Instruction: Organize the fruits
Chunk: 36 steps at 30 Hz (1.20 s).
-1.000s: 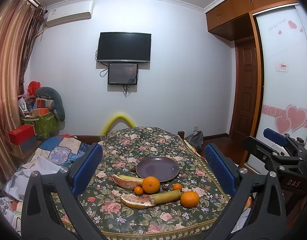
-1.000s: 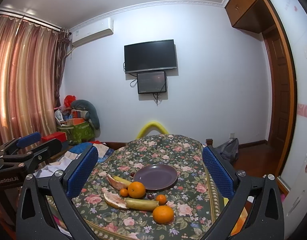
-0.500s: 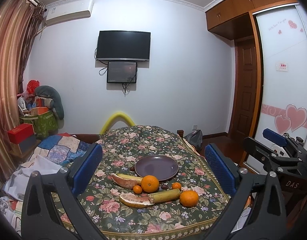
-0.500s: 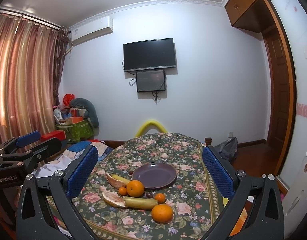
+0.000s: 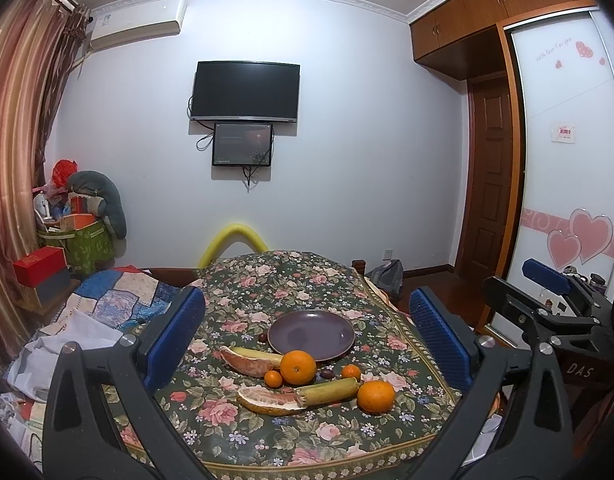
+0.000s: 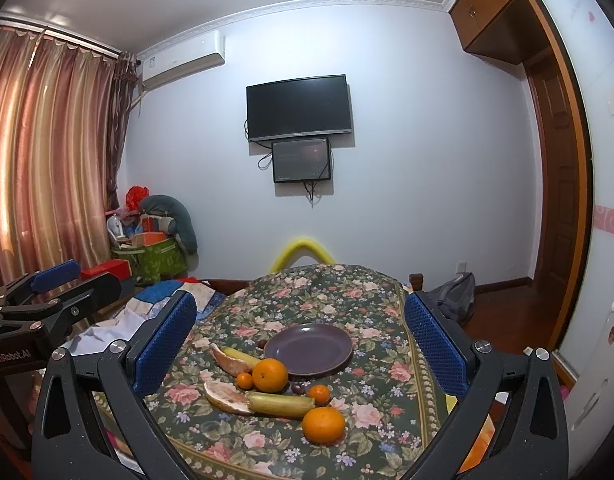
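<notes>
view drifted slightly | both tools [image 5: 307, 336] [image 6: 301, 334] spread, empty | fruits [image 5: 298, 367] ahead, well apart

Purple plate [image 5: 311, 334], orange fruit [image 5: 298, 367], floral dark-green tablecloth [image 5: 267, 280]

A: lighting's soft and even indoors, kinda dim and cool, no harsh glare.
B: yep, sharp focus, but heavy fisheye bending and black vignette at the corners.
</notes>
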Each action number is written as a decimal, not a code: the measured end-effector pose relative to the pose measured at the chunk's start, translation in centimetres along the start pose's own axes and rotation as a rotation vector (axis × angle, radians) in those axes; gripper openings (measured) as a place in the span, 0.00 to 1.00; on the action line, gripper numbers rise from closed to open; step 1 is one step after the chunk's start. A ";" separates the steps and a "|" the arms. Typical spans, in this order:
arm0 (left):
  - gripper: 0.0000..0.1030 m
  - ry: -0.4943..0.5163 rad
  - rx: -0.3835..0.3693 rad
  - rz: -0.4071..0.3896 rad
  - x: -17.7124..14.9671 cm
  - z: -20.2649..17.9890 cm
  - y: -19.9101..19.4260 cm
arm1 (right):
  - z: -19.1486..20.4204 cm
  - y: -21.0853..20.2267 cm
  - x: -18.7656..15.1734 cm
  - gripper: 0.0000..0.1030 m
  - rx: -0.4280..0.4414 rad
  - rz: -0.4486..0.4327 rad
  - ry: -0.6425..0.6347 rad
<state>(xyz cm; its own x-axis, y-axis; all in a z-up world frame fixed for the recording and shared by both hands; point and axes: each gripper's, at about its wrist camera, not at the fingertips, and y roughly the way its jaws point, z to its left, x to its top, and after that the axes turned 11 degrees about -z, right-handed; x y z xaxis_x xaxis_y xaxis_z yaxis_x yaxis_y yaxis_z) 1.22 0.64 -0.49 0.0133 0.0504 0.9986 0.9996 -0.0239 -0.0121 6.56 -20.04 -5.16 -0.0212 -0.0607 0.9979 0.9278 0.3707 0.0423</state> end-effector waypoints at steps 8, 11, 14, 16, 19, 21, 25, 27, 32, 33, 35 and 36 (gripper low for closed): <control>1.00 0.001 -0.004 -0.006 0.0 0.0 -0.2 | 0.0 0.0 0.0 1.00 0.001 0.000 0.001; 1.00 0.002 -0.004 -0.006 0.0 -0.1 -0.1 | 0.0 0.0 0.0 1.00 0.000 0.000 0.002; 1.00 0.003 -0.002 -0.006 -0.1 -0.1 0.0 | 0.0 0.0 0.1 1.00 0.000 0.002 0.002; 1.00 0.002 -0.002 -0.004 -0.1 -0.1 0.0 | 0.0 0.1 0.1 1.00 -0.001 0.004 0.002; 1.00 0.001 -0.005 0.004 -0.3 0.0 0.2 | -0.2 0.4 0.0 1.00 -0.005 0.012 0.005; 1.00 -0.001 -0.012 0.010 -0.4 0.2 0.3 | -0.4 0.7 -0.1 1.00 -0.004 0.026 0.009; 1.00 0.002 -0.025 0.025 -0.8 0.3 0.9 | -0.7 1.4 -0.8 1.00 0.004 0.054 0.008; 1.00 0.000 -0.027 0.040 -1.2 0.4 1.5 | -0.9 1.6 -1.5 1.00 0.008 0.069 0.005; 0.86 -0.004 -0.035 0.092 -2.3 0.7 3.0 | -1.7 2.8 -3.3 1.00 -0.017 0.127 -0.021; 0.85 -0.007 -0.036 0.113 -2.7 0.9 3.6 | -1.9 3.2 -3.9 0.97 -0.022 0.149 -0.030; 0.84 -0.010 -0.034 0.153 -3.5 1.3 4.8 | -2.4 4.0 -5.2 0.95 -0.023 0.194 -0.034; 0.83 -0.010 -0.034 0.172 -4.0 1.3 5.4 | -2.5 4.2 -5.6 0.92 -0.021 0.212 -0.033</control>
<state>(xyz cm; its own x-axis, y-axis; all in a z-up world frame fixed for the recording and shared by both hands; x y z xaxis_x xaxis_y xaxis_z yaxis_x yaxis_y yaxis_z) 6.57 1.59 -4.66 0.1848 0.0524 0.9814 0.9812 -0.0667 -0.1812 11.54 -20.45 -10.71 0.1631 0.0465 0.9855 0.9205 0.3523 -0.1690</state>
